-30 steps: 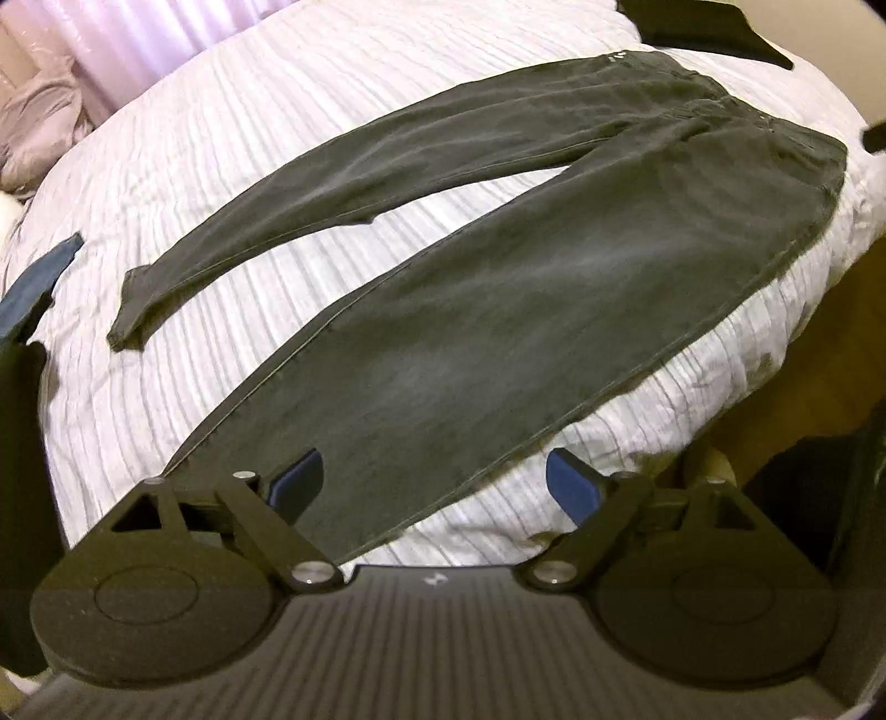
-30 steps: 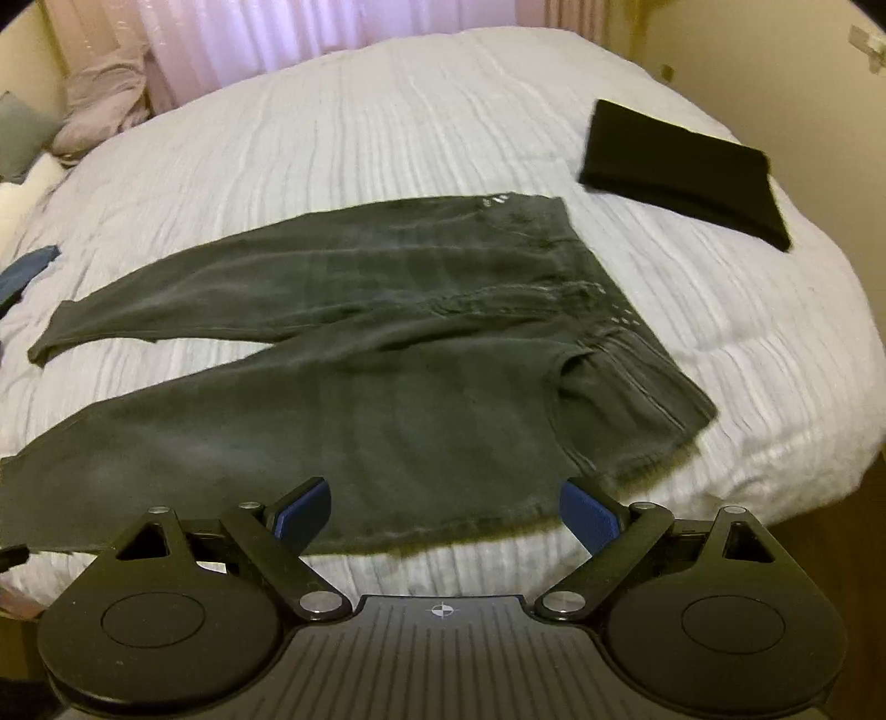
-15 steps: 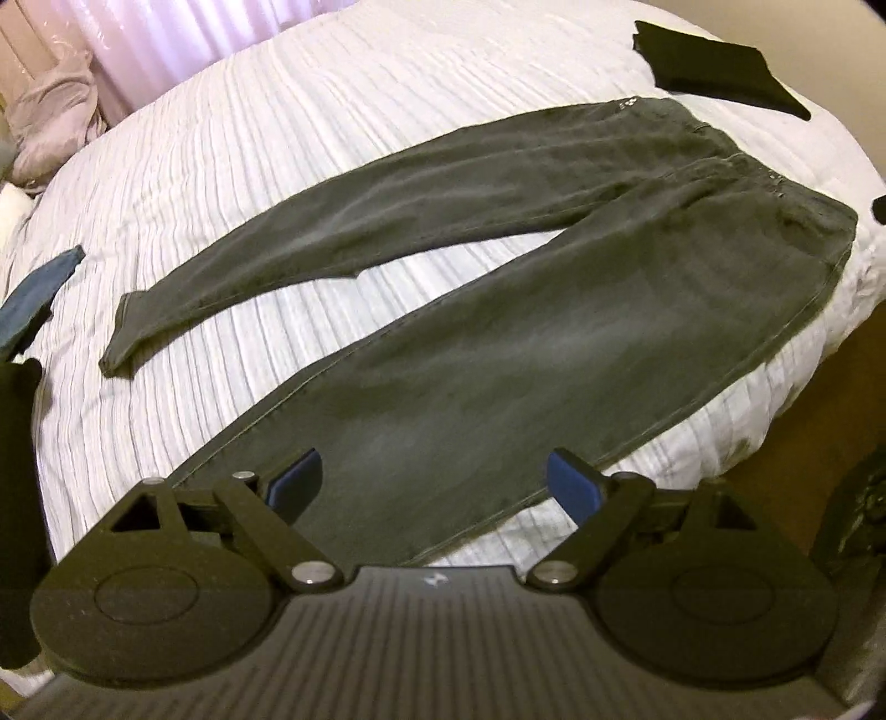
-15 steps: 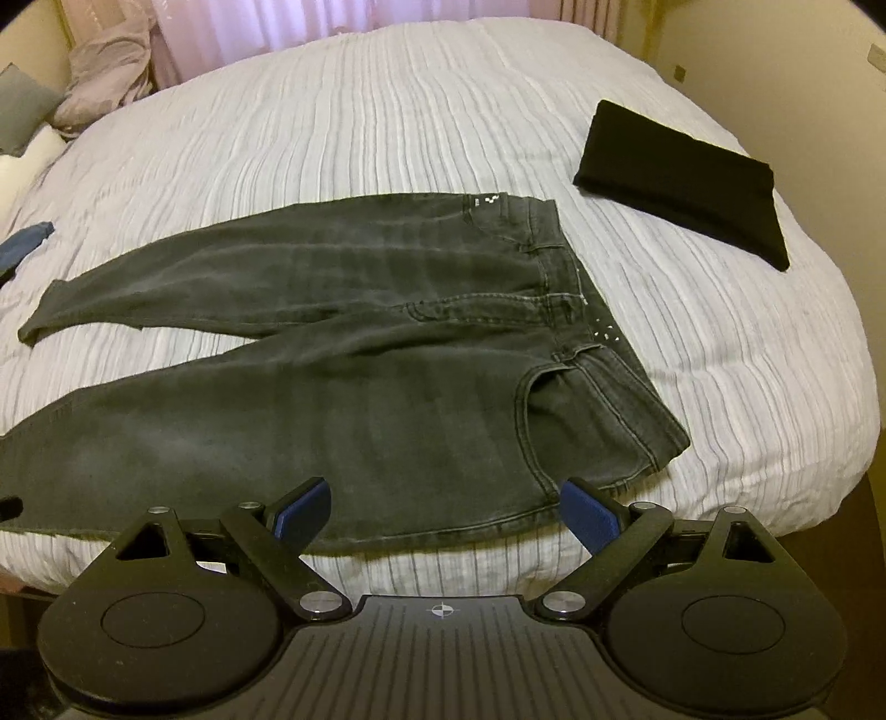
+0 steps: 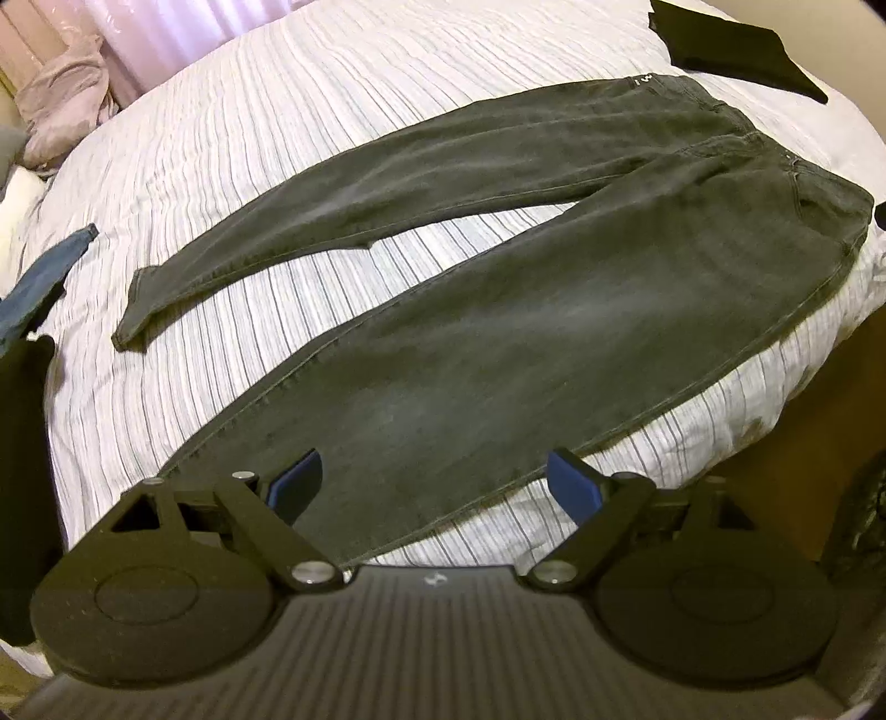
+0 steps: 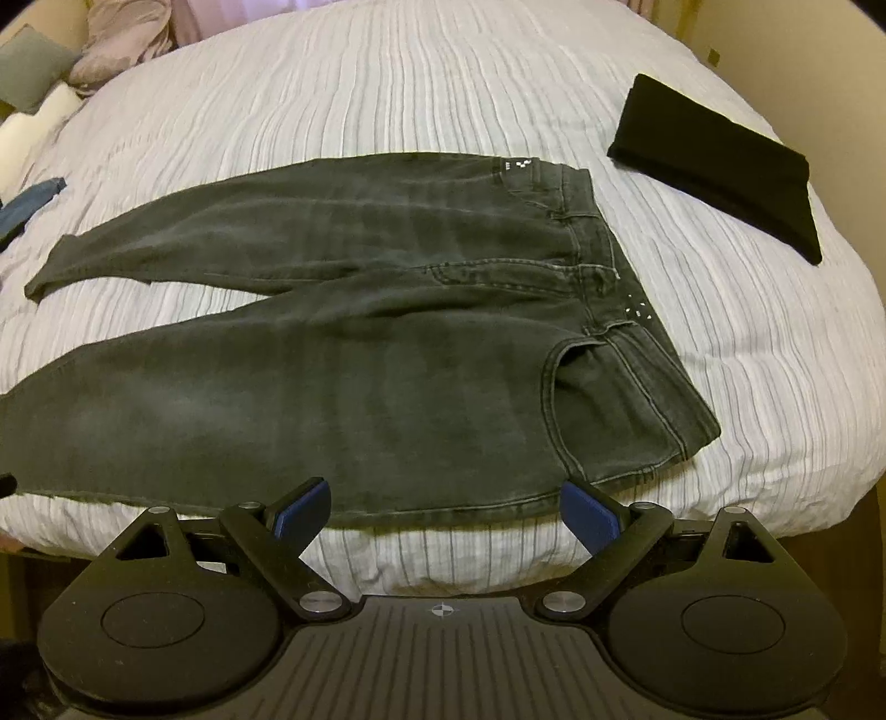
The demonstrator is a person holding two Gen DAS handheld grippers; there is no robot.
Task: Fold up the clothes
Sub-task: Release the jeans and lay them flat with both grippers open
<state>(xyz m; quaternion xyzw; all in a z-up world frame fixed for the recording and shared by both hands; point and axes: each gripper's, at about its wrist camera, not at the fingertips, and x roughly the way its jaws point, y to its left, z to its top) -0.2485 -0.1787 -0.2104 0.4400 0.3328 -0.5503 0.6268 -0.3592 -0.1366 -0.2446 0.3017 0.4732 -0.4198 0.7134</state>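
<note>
Left tongs (image 5: 432, 476) stand wide and hold nothing, poised over the near leg of the dark grey jeans (image 5: 498, 310) that lie flat on the striped bed (image 5: 232, 127); this view alone shows the trouser hems at 9 o'clock and a strip of floor at 3 o'clock. Right tongs (image 6: 446, 507) likewise gape wide and empty above the jeans' (image 6: 360, 354) waistband side at the bed's (image 6: 387, 83) near edge, and only here is the folded black garment (image 6: 714, 166) seen whole, at 2 o'clock.

Left wrist view: jeans (image 5: 498, 343) near-leg hem is hidden behind the gripper body at 7 o'clock. Folded black garment (image 5: 731, 50) is cropped at 1 o'clock. Blue cloth (image 5: 44, 277) is cropped at 9 o'clock.
</note>
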